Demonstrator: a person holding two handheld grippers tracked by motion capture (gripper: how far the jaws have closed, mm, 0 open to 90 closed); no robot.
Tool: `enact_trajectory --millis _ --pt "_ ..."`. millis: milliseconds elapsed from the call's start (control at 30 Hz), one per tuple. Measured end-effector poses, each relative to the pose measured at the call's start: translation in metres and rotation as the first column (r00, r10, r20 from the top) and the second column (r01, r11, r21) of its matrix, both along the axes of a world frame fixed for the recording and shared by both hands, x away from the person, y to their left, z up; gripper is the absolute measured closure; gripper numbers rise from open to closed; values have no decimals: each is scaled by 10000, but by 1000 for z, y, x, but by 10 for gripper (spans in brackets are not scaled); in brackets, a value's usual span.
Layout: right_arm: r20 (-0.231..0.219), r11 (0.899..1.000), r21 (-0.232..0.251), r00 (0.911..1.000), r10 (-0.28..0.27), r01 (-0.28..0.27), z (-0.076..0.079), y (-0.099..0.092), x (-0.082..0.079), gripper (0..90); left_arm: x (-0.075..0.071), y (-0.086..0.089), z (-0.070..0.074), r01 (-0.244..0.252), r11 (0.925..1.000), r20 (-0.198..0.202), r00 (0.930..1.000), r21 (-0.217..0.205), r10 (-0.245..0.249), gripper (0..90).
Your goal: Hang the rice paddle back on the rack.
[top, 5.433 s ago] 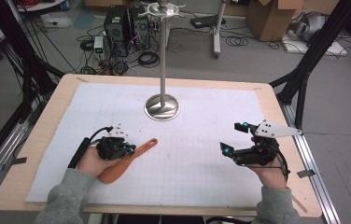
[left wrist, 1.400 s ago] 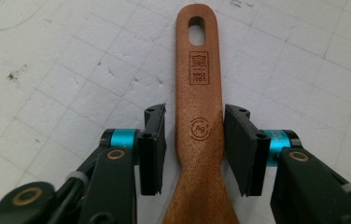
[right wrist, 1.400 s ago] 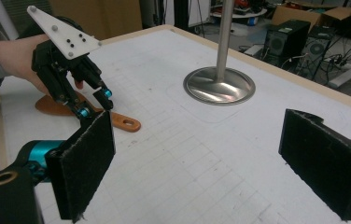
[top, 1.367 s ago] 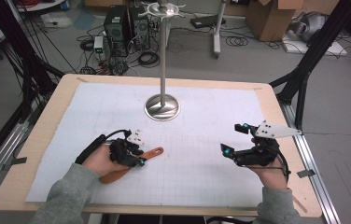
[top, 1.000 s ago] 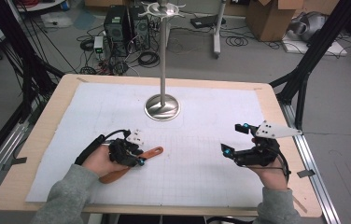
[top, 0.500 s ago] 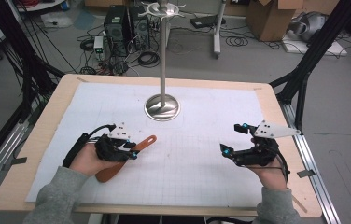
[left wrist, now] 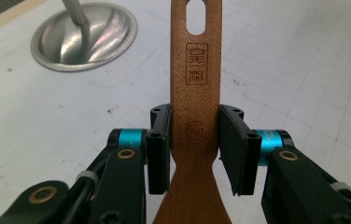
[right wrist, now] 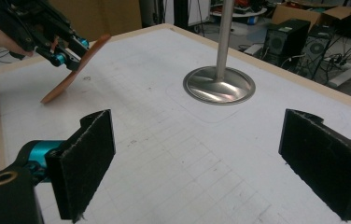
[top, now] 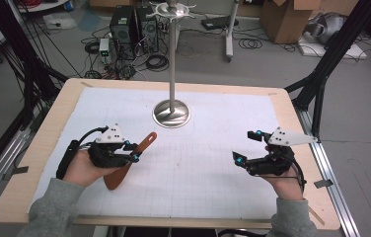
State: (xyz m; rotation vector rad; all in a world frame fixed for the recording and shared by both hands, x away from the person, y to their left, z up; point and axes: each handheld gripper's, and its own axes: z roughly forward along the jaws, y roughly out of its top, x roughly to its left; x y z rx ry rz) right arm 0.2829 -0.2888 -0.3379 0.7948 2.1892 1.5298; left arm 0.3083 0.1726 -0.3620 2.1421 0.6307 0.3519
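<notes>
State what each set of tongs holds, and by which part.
The left tongs clamp the wooden spatula on its handle, just above where it widens into the blade. The right tongs stand open, holding nothing.

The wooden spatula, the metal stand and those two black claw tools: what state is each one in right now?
Wooden spatula: clamped by its handle, blade end tilted down toward the mat, hanging hole free.
Left gripper: shut on the spatula handle.
Right gripper: open, nothing between its pads, held above the mat.
Metal stand: upright on its round base; I see nothing hanging on it.
</notes>
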Motion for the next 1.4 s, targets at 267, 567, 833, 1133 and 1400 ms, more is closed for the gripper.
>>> enact_trajectory --millis 267,567,833,1133,1400 --pt "-56 10000 -30 10000 3 -3 0 1 0 93 -3 6 17 -528 9971 318 9980 -552 546 650" --pt "-46 10000 15 10000 -17 17 0 0 0 94 -3 7 34 -721 9916 610 9950 -1072 789 650" --pt "-38 10000 37 10000 -16 16 0 -1 0 93 4 3 43 -817 9883 827 9922 -1291 928 650" --pt "-88 9997 222 10000 -41 43 1 -5 0 94 21 8 51 -833 9840 713 9929 -1575 955 650" --pt "-128 9996 243 9999 -113 116 -1 -8 1 93 35 12 59 -824 9853 566 9942 -1497 917 650"
